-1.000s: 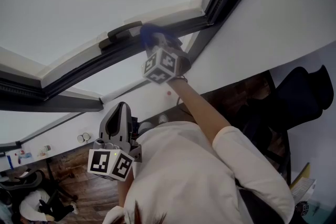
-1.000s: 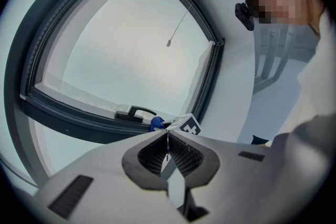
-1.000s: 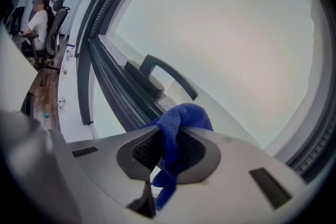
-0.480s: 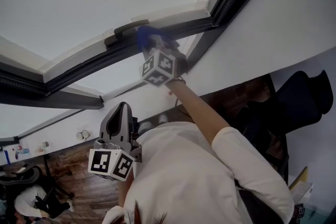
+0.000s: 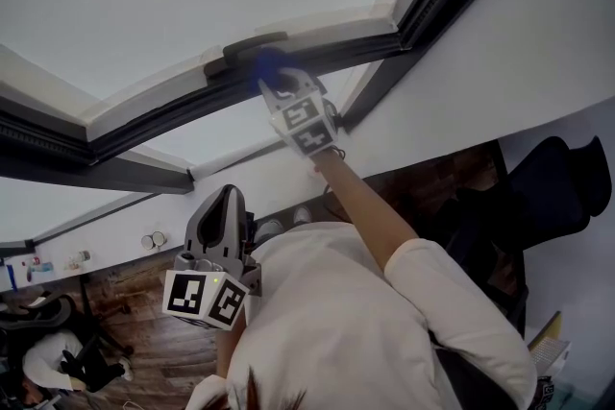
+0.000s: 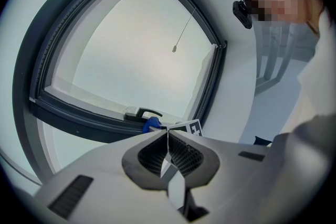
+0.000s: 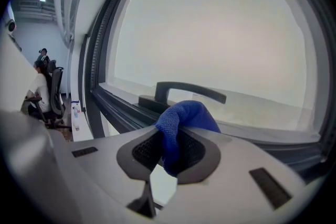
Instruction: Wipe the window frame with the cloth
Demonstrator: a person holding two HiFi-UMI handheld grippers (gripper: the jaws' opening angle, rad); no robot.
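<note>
Right gripper (image 7: 169, 152) clamps a nubby blue cloth (image 7: 185, 117), bunched by the dark frame's (image 7: 107, 102) slim black handle (image 7: 190, 91). Left gripper's (image 6: 168, 136) jaws are pressed together, empty. Whether the cloth touches the frame is unclear.

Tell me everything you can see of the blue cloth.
The cloth is deep blue, soft and nubbly like microfibre, bunched into a rounded fold. The right hand-held gripper is shut on it, the wad bulging past the jaws. It is held up at the dark window frame, right by the handle; actual contact cannot be made out.
</note>
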